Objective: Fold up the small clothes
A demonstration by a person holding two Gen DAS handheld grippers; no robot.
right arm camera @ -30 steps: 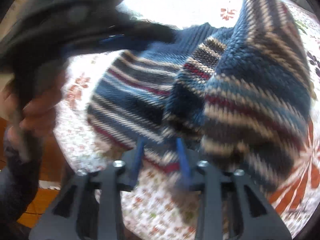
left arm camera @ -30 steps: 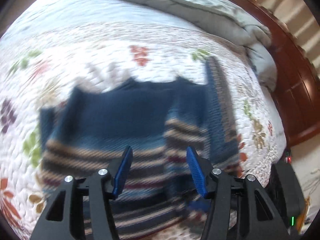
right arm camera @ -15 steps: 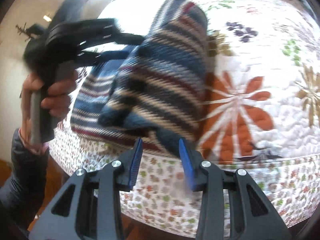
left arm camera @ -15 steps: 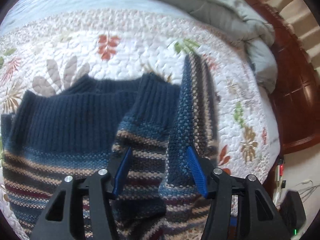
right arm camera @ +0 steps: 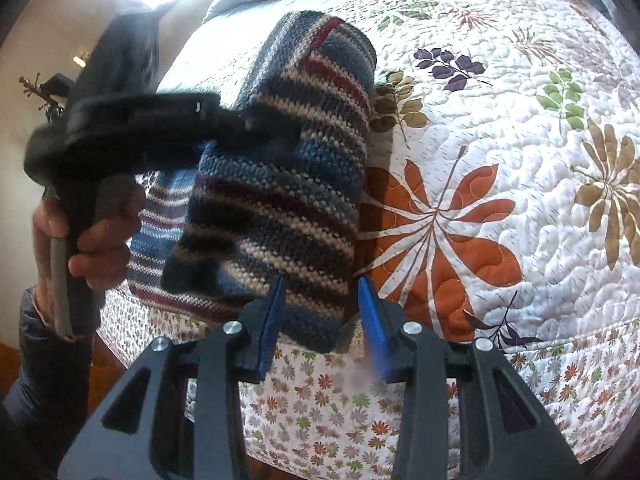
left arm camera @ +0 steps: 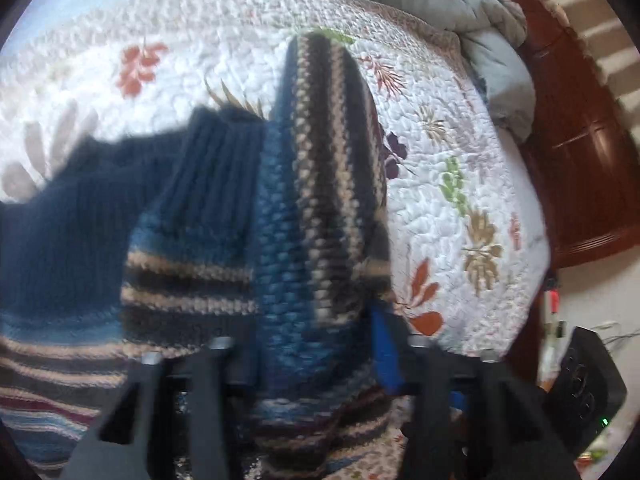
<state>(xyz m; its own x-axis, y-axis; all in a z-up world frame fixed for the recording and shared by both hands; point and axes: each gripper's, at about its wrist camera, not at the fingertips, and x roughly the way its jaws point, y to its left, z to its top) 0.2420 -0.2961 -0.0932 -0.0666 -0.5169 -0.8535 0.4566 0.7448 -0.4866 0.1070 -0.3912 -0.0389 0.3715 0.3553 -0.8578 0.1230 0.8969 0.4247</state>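
Note:
A small blue knitted sweater (left arm camera: 192,208) with tan, dark and red stripes lies on a floral quilt (left arm camera: 448,184). In the left wrist view a striped fold of it (left arm camera: 320,184) fills the space between the fingers of my left gripper (left arm camera: 316,344), whose jaws stand open; only the right blue pad (left arm camera: 384,344) shows. In the right wrist view the sweater (right arm camera: 288,184) is bunched near the bed's front edge. My right gripper (right arm camera: 322,320) is open, with the sweater's lower edge between its blue pads. The left gripper body (right arm camera: 132,128) and the hand holding it reach in over the sweater.
A grey duvet (left arm camera: 472,12) is piled at the far side of the bed, next to a dark wooden headboard (left arm camera: 580,152). A black device (left arm camera: 580,384) with a green light sits off the bed at right. The quilt's flowered skirt (right arm camera: 340,412) hangs at the front edge.
My left gripper has pushed forward and the striped fold now sits deep between its fingers. My right gripper stays open at the sweater's lower edge, now a bit closer.

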